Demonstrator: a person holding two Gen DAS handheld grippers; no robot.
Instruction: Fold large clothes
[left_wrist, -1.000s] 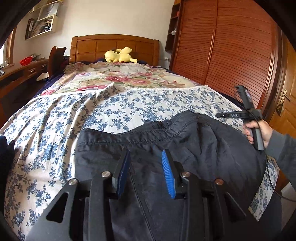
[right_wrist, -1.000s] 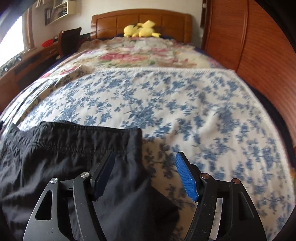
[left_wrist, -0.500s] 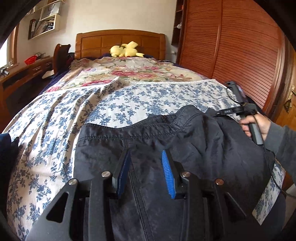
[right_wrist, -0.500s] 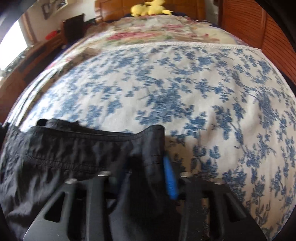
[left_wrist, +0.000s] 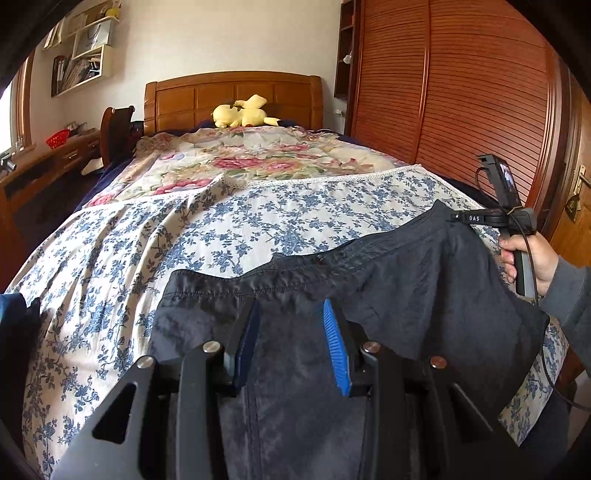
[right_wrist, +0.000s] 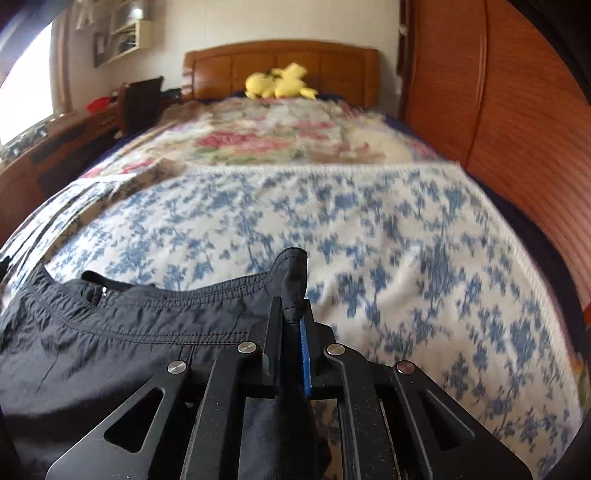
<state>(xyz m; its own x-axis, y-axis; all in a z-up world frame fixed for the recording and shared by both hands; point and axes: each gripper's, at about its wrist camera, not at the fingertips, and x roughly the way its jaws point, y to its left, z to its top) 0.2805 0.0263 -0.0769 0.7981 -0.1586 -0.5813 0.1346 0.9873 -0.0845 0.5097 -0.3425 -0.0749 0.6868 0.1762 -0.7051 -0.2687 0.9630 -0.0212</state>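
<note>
Across the near end of the bed (left_wrist: 122, 258), on the blue-flowered sheet, lies a dark garment (left_wrist: 424, 284), likely trousers or shorts, its stitched waistband turned toward the headboard. The right gripper (right_wrist: 293, 321) has just been closing, and its fingers are now clamped on the waistband's right corner, which pokes up in a small peak between them. The left gripper (left_wrist: 290, 336) sits over the waistband nearer the garment's left side, its fingers part-way apart with cloth between them; the blue pads do not clearly press on the fabric, so I read that grip as not made. A hand (left_wrist: 528, 262) in a grey sleeve carries the right tool.

To do this step well, the left fingers should probably bite the band's other corner firmly before any lift, so both corners rise level. Keeping the band taut between the two grips would stop the slippery cloth sagging or bunching in the middle.
</note>
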